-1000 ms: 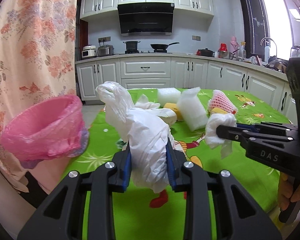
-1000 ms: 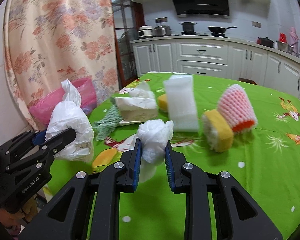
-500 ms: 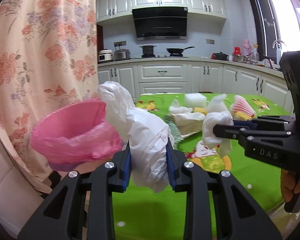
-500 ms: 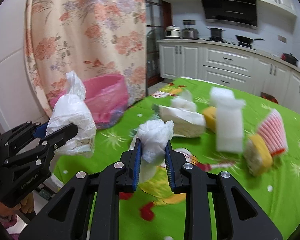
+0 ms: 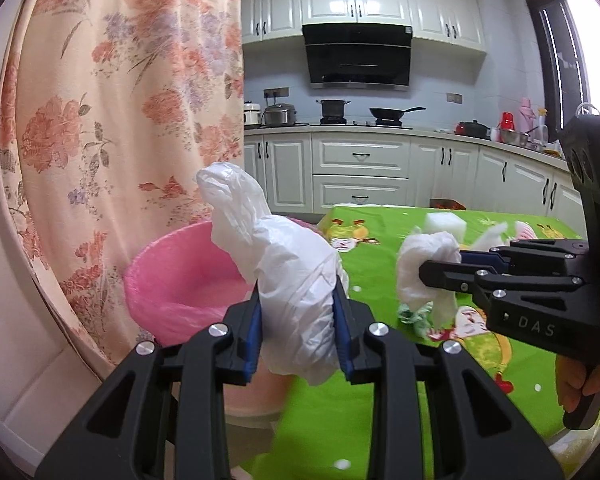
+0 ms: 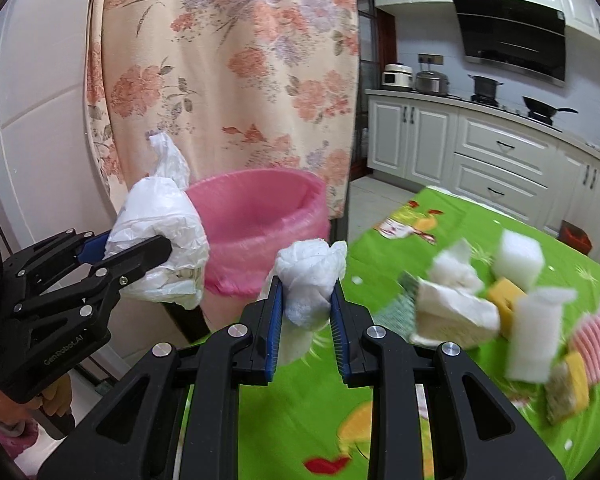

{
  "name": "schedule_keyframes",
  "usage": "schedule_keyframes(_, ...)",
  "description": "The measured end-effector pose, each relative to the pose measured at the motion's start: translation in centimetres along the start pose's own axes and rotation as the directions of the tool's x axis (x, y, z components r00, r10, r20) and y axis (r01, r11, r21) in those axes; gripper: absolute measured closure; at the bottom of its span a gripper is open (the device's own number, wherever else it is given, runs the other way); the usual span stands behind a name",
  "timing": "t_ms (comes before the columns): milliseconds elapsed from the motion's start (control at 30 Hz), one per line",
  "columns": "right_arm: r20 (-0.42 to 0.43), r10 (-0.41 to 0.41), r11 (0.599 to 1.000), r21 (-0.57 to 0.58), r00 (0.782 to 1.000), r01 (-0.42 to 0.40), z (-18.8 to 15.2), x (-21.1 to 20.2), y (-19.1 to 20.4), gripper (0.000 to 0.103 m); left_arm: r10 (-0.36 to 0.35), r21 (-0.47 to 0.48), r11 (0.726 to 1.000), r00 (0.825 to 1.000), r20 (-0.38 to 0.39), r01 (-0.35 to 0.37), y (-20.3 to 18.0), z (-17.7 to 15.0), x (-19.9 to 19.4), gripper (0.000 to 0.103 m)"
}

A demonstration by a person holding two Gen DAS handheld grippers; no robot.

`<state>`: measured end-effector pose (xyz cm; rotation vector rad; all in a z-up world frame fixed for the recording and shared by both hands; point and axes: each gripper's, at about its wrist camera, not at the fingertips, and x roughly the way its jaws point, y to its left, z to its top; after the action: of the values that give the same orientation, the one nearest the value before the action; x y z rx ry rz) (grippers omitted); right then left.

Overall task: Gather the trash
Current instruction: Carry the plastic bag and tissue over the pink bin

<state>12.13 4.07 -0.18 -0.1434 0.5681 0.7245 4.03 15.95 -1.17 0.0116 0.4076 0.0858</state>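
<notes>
My left gripper (image 5: 298,320) is shut on a crumpled white plastic bag (image 5: 296,276), held just in front of the pink-lined trash bin (image 5: 180,280). In the right wrist view the same bag (image 6: 160,240) hangs in the left gripper (image 6: 156,254) at the bin's near left rim (image 6: 260,200). My right gripper (image 6: 306,304) is shut on a wad of white tissue (image 6: 310,276), close to the bin's front edge; the left wrist view shows that wad (image 5: 424,268) over the green table (image 5: 380,420).
More trash lies on the green tablecloth (image 6: 420,420): white foam blocks (image 6: 518,258), a wrapped white packet (image 6: 452,312), yellow sponges (image 6: 568,384) and a pink foam net (image 6: 596,344). A floral curtain (image 6: 228,60) hangs behind the bin. Kitchen cabinets (image 5: 360,172) line the far wall.
Both grippers have swung left and a little up from over the table toward the pink bin, each still gripping its trash. The bin now looms larger and more central.
</notes>
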Motion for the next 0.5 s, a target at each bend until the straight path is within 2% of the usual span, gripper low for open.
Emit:
schedule_keyframes(267, 0.003, 0.06, 0.998, -0.005, 0.998, -0.06, 3.9, 3.6, 1.7, 0.077, 0.06, -0.08, 0.995, 0.998, -0.016, -0.061, 6.3, 2.1, 2.4, 0.073)
schedule_keyframes(500, -0.016, 0.087, 0.996, 0.017, 0.996, -0.087, 6.3, 7.3, 2.0, 0.077, 0.092, -0.076, 0.993, 0.995, -0.035, -0.095, 9.1, 3.2, 5.8, 0.072)
